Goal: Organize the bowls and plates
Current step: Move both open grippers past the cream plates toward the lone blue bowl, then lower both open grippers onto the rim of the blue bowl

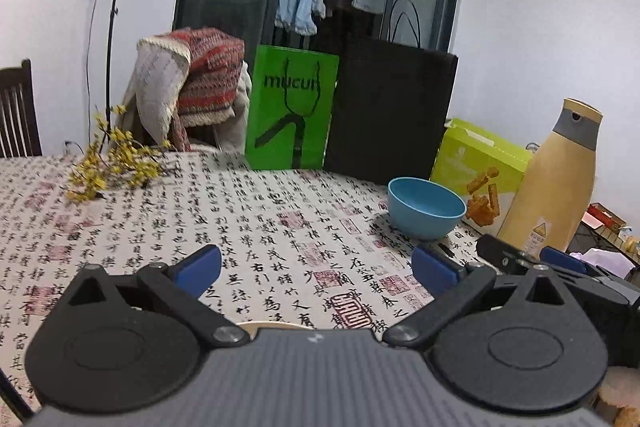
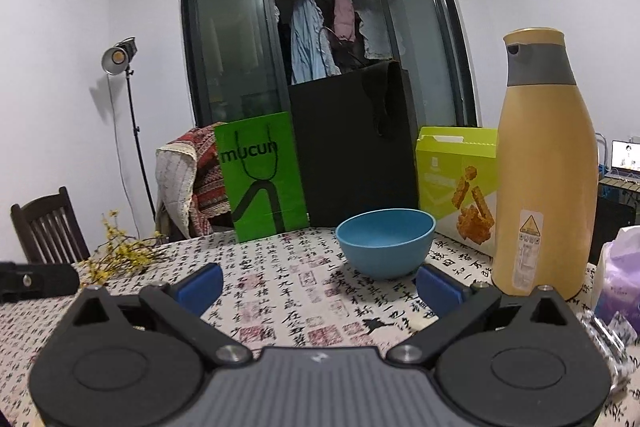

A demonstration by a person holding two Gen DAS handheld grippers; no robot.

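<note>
Hovering low over the patterned counter (image 2: 280, 291), the right claw (image 2: 318, 285) has its blue pads spread wide and holds nothing, aimed straight at the blue bowl (image 2: 386, 241), which sits upright and empty just beyond the pads; this looks like a lineup for a rim grasp, so the wide spread makes sense. The left claw (image 1: 316, 267) is likewise apart and empty, lower on the near side of the counter, with the same blue bowl (image 1: 426, 207) off toward its right pad and farther away, so it seems to be waiting. Behind the bowl, along the far edge, stand a green bag (image 2: 262, 175), a black bag (image 2: 356, 147), a snack box (image 2: 460, 179) and a tall tan bottle (image 2: 546, 163). Only the left view shows a pale rim (image 1: 272, 325) peeking from under the claw body, possibly a plate, and part of the other claw at its right edge. Only the right view shows a purple packet (image 2: 620, 267) near the right edge.
</note>
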